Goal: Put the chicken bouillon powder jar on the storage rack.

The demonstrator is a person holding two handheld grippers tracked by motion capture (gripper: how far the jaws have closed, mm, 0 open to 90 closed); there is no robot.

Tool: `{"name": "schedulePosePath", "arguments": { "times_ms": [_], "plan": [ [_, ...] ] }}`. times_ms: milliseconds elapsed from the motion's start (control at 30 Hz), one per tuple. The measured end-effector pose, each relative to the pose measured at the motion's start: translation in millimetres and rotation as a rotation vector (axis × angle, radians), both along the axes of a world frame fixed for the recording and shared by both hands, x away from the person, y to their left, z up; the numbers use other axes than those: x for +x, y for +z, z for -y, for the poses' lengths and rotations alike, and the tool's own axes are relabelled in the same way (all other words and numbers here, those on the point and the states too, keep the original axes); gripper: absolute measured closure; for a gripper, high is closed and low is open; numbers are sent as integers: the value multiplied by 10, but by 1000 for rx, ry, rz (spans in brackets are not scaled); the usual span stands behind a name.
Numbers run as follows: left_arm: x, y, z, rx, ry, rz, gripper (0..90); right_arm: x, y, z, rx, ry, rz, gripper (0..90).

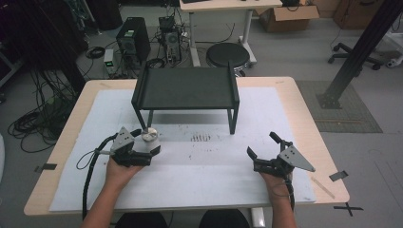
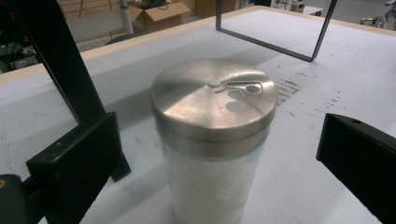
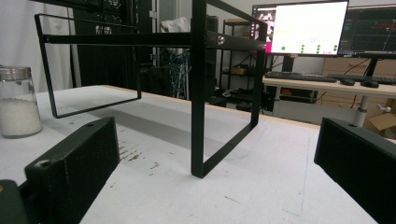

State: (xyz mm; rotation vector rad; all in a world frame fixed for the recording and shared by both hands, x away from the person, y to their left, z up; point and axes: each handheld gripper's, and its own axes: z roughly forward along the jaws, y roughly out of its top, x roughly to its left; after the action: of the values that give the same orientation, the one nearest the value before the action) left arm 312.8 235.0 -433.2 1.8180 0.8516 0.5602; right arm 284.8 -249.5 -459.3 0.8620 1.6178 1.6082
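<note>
Shaker: glass shaker jar (image 2: 215, 140) with a brushed steel lid, pretty much full of white grains (salt or sugar, can't tell which). Sits on the white table sheet (image 1: 204, 171) right by the front-left leg of the black rack (image 1: 186, 88).

Which way it stands: upright, long axis straight up, lid on top. In the left gripper view the pour holes sit off-centre on the lid, toward the right jaw and away from the camera.

Left gripper: left gripper (image 2: 215, 158) is wide open with the jar sitting between the jaws, a clear gap on both sides, nothing touching. In the high view it's just on the person's side of the jar (image 1: 149, 135).

Right gripper: right gripper (image 1: 262, 151) is open too, holding nothing, well apart from the jar, over the sheet at the right. Its own view looks past the rack's front-right leg (image 3: 198, 88), with the jar far off at the left edge (image 3: 17, 101).

In the way: the rack leg (image 2: 65, 70) stands just behind the left jaw, tight to the jar, with the shelf overhead.

Around: dark scuff marks (image 1: 200, 138) on the sheet under the rack's front edge. Off the table there's a round stool (image 1: 227, 54), PC towers (image 1: 133, 40) and a monitor (image 3: 308, 28) on a desk.
</note>
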Motion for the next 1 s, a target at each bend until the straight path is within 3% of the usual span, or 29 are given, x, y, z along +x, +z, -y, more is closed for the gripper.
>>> {"name": "schedulePosePath", "arguments": {
  "times_ms": [267,1000],
  "plan": [
    [38,-17,-4,-4,12,-6,13,0,0,1,1,0,-1,0],
    [78,-50,8,-16,30,-30,134,3,0,3,3,0,-2,0]
  ]
}}
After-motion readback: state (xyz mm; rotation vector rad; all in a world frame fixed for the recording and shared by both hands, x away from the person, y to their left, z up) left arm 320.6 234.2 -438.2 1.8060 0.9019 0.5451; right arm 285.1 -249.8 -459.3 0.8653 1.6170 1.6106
